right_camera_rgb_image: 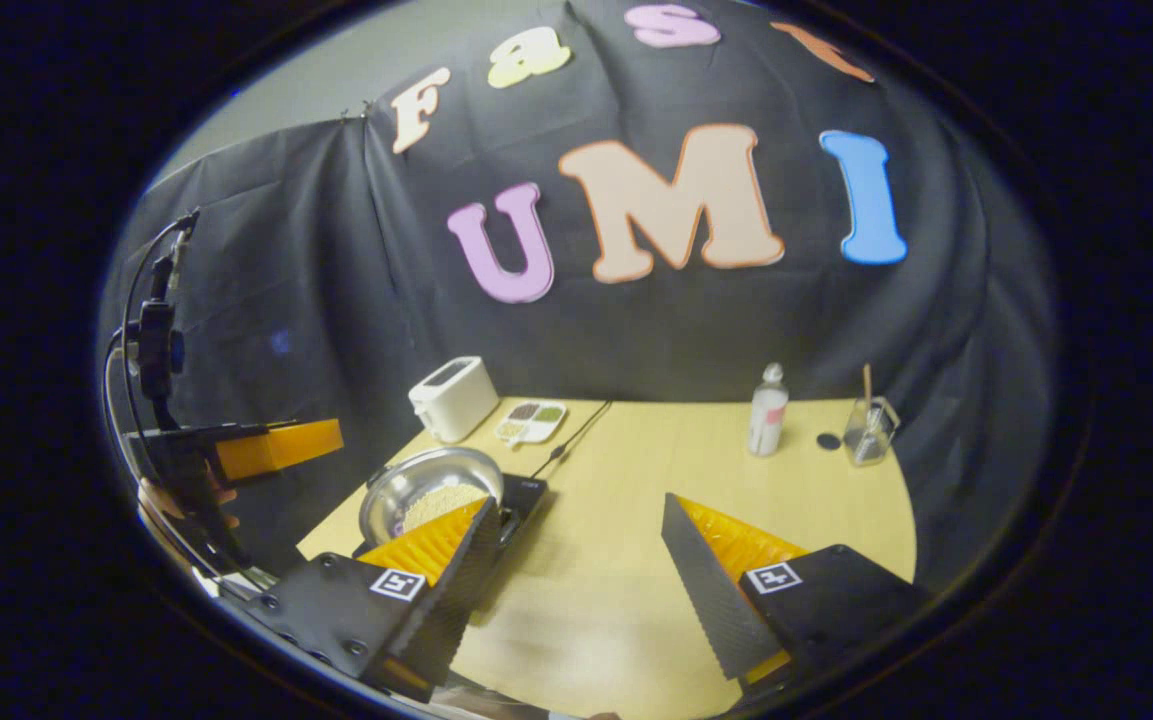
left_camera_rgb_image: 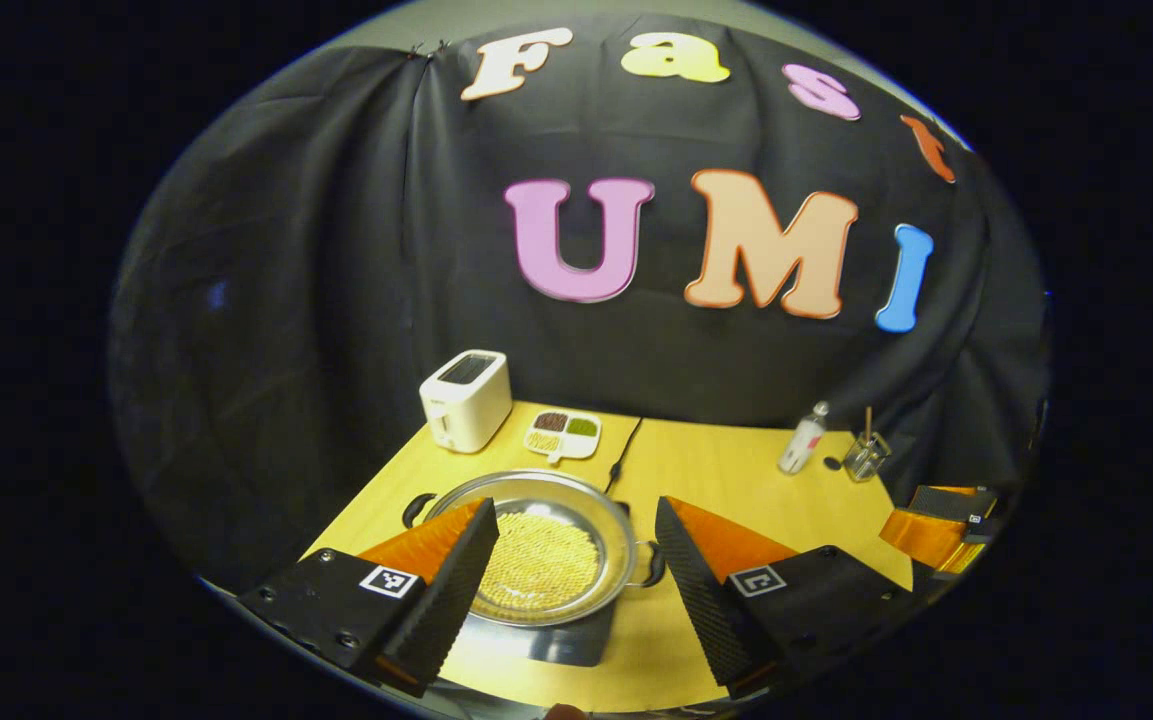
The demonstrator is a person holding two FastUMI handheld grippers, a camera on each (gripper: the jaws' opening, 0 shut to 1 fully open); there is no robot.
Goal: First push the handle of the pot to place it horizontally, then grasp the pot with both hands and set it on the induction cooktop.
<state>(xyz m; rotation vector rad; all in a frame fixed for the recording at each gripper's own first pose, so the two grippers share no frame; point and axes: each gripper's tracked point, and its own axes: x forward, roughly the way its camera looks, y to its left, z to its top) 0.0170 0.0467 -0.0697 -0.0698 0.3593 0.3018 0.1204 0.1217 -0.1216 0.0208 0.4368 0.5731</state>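
in the left gripper view the left tool (left_camera_rgb_image: 576, 560) hangs wide apart and holds nothing, and between its fingers the pot (left_camera_rgb_image: 536, 545) sits on the induction cooktop (left_camera_rgb_image: 561, 640) near the desk's (left_camera_rgb_image: 726, 470) front edge. a toaster (left_camera_rgb_image: 466, 400) stands at 11 o'clock from the pot, a bottle (left_camera_rgb_image: 802, 438) at 2 o'clock; its label is too small to read. in the right gripper view the right tool (right_camera_rgb_image: 581, 560) gapes empty over bare desk, the pot at its 10 o'clock.

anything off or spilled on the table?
Nothing stands out. The pot sits level on the cooktop, its grains inside. The toaster, snack tray, bottle and glass jar are upright on the table, no spill.
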